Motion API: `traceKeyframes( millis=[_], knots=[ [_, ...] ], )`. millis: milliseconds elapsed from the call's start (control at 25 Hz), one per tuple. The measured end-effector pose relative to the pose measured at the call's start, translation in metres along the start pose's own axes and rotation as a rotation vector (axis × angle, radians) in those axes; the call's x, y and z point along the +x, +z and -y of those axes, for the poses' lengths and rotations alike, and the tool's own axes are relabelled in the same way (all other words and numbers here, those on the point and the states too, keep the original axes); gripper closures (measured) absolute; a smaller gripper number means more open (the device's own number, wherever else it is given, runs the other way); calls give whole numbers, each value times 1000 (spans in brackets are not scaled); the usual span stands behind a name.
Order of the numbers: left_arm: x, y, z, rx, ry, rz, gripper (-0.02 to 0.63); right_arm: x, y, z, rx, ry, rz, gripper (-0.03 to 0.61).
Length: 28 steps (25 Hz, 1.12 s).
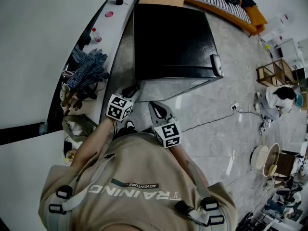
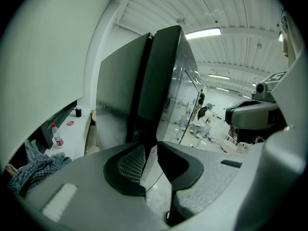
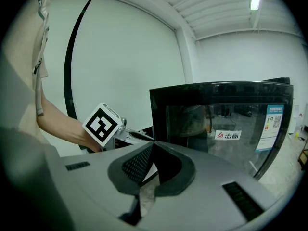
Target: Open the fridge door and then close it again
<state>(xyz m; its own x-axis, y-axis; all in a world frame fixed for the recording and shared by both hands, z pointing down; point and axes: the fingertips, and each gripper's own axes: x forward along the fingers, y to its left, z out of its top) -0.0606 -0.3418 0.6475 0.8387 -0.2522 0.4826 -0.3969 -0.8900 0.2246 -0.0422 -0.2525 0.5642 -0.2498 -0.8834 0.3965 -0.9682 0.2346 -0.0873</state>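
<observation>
The grey floor [image 1: 216, 105] spreads under everything. On it stands the black fridge [image 1: 171, 37], beside the white desk [image 1: 118, 32] that runs along the wall. Its glass door [image 1: 168, 88] is shut and faces the person who holds the tools. A heap of cloth [image 1: 89, 66] lies on the desk, with a bottle [image 1: 96, 34] further along. Another person [image 1: 279, 99] crouches on the floor well to the right. A cable [image 1: 211, 121] runs across the floor in front of the fridge.

The left tool [image 1: 132, 89] points at the door's left edge and is near it. Its jaws are released, a little apart, with nothing held between them. Whether they touch the door cannot be told. The right tool [image 1: 154, 105] hangs just beside the left one, in front of the door and apart from it, its jaws clenched tip to tip on nothing.
</observation>
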Motion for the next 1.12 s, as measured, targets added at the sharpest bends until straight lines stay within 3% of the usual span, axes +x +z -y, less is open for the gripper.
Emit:
traceKeyframes(
  millis=[280, 440, 640, 1120],
  knots=[
    [-11, -12, 21, 74, -25, -26, 551, -3, -3, 4, 10, 14, 1, 583],
    [-17, -20, 33, 19, 40, 5, 541, -8, -8, 9, 33, 11, -4, 583],
    [-20, -26, 38, 37, 12, -29, 543, -22, -15, 8, 40, 0, -12, 583],
    [-27, -29, 57, 12, -53, 4, 548, -40, -33, 1, 63, -73, -51, 583]
  ],
)
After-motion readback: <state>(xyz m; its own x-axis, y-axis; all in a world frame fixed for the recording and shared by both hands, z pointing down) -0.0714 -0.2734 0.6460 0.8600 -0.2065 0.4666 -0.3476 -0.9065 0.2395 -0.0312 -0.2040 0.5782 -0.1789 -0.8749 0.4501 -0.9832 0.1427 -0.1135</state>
